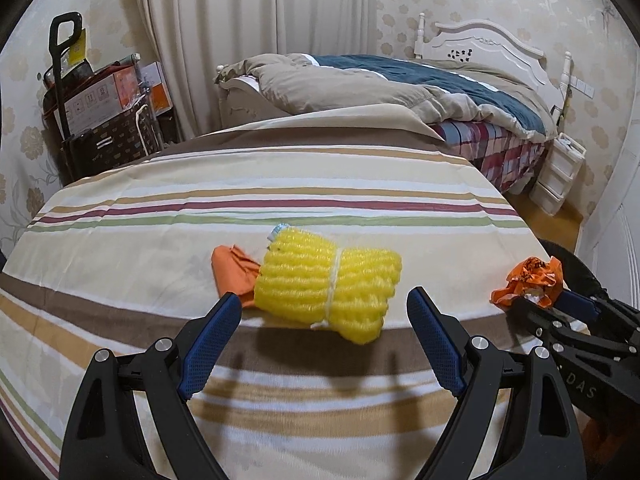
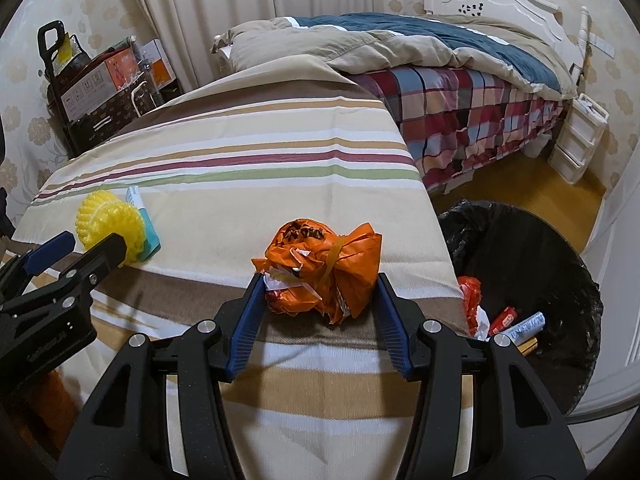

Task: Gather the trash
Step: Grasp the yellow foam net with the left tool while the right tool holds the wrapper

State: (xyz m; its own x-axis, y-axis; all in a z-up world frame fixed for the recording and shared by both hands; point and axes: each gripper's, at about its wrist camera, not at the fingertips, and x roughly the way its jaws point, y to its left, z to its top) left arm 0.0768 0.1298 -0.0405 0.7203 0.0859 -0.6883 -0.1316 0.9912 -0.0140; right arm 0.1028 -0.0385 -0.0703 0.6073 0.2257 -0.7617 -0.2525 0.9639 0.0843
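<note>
Two grippers work over one striped cloth-covered table (image 1: pixel 280 184), listed from the largest thing down.

Trash bin (image 2: pixel 532 248): black-lined, on the floor just beyond the table's right edge; wrappers and a tube lie inside.

Left gripper (image 1: pixel 322 300): angled downward toward the table's near edge, jaws spread wide, gripping nothing. The yellow foam net bundle (image 1: pixel 326 284) lies on the cloth between and just beyond the fingertips, apart from both pads.

Right gripper (image 2: pixel 320 280): tilted steeply down near the table's right edge, jaws part-way closed, both blue pads pressed against the orange plastic bag (image 2: pixel 324 264), a crumpled knotted wad resting at the brown stripe.

Orange scrap (image 1: pixel 234 272): flat on the cloth, touching the bundle's left side.

Teal-and-white packet (image 2: pixel 146 224): tucked against the bundle's far side.
</note>
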